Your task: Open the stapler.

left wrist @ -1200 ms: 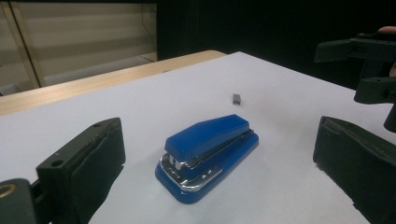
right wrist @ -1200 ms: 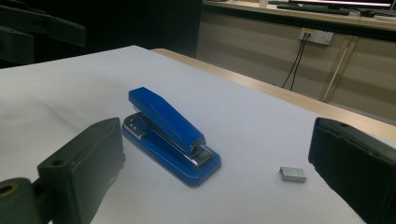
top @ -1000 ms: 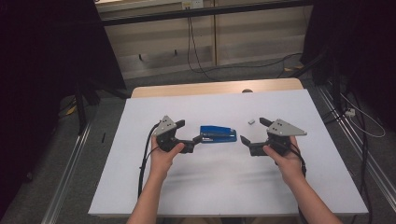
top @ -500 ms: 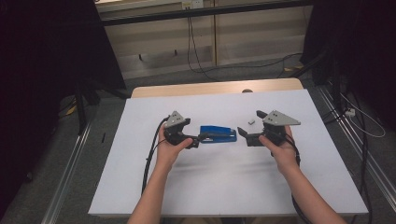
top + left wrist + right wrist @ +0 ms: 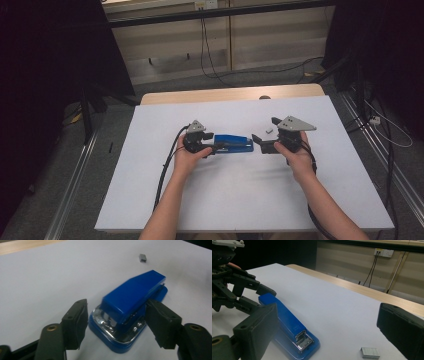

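A blue stapler (image 5: pixel 232 144) lies flat near the middle of the white desk (image 5: pixel 240 200), its long axis running left to right across the scene. The left tool (image 5: pixel 212 148) sits at the stapler's left end, the hinge end, and its jaws stand one on each side of that end. In the left gripper view the stapler (image 5: pixel 130 312) points away from the camera, along the line of the jaws. The right-hand jaw looks to be touching the stapler's side; the left-hand one is just beside the base, with a thin gap. The jaws have just been closing around the stapler but do not yet pinch it.

The right tool (image 5: pixel 260 142) hangs just off the stapler's right end, the end where the staples come out, with its jaws spread and nothing between them. In the right gripper view that metal mouth faces the camera (image 5: pixel 303 340). A small strip of staples (image 5: pixel 269 131) lies on the desk just beyond the right tool, a little farther away.

The left hand is plainly nearer. Its grip, judged from this, needs only the last bit of closing across the stapler's narrow width.
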A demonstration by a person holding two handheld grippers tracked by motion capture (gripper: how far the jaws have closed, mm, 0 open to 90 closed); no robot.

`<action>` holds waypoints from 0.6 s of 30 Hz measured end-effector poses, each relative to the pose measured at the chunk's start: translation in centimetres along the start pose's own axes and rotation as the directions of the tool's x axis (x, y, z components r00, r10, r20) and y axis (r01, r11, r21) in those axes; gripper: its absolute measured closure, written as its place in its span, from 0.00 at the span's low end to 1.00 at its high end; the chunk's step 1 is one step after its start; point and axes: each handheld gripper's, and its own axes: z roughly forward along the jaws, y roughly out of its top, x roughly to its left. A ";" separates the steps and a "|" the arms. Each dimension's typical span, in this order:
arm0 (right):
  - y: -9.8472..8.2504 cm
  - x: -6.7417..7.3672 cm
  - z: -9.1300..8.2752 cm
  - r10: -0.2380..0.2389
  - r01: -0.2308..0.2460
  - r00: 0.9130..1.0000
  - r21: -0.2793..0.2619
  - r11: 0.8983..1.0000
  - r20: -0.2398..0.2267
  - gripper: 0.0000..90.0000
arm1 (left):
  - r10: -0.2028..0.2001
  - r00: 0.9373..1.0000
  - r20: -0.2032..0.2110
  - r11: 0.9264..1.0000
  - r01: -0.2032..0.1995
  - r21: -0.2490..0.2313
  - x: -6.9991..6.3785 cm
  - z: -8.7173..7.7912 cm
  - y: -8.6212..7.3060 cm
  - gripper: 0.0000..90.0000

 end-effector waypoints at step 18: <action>-0.9 0.9 0.5 -0.020 0.021 1.000 0.044 0.999 -0.020 0.04 | 0.017 1.000 0.025 1.000 -0.017 0.013 0.0 -0.1 0.2 0.56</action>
